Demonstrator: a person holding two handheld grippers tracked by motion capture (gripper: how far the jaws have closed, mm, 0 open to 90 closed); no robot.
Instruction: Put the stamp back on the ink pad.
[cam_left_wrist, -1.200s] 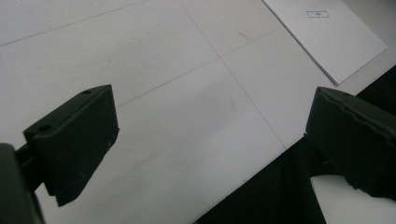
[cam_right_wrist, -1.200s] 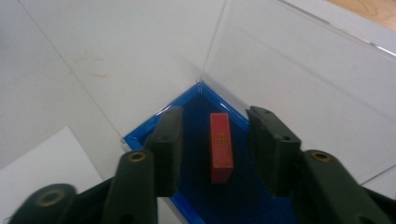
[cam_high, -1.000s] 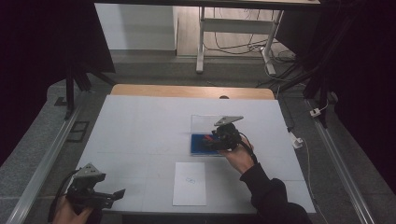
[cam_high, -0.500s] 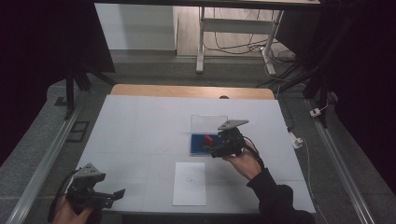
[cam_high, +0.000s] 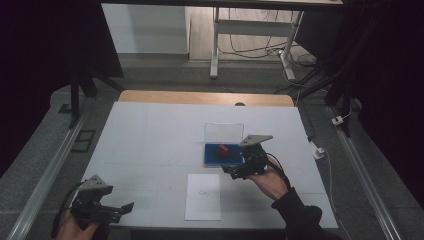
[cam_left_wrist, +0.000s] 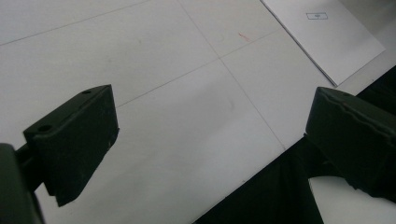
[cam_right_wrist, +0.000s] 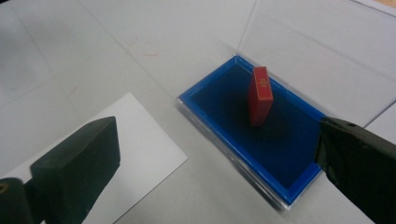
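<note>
A small red stamp block (cam_right_wrist: 259, 95) stands on end in a blue tray (cam_right_wrist: 219, 100) whose clear lid (cam_right_wrist: 317, 51) is tipped open behind it. In the high view the red stamp block (cam_high: 223, 150) sits in the blue tray (cam_high: 211, 160) at mid-table. My right gripper (cam_high: 230, 172) hovers just in front of the tray's right end. Its jaws have just been opening and stand wide, and in its own view the right gripper (cam_right_wrist: 217, 140) has nothing between the pads. My left gripper (cam_high: 122, 209) rests open and empty at the near left edge; its own view has the left gripper (cam_left_wrist: 210, 121) over bare table.
A white sheet of paper (cam_high: 203, 197) with a small printed mark lies near the front edge, between the two hands; the same paper (cam_right_wrist: 135, 135) lies left of the tray. A wooden strip (cam_high: 205, 97) borders the table's far edge. Cables lie along the right side.
My right gripper has drawn back from over the tray toward the near edge and opened. The red stamp block is left standing in the tray. The left gripper has stayed put.
</note>
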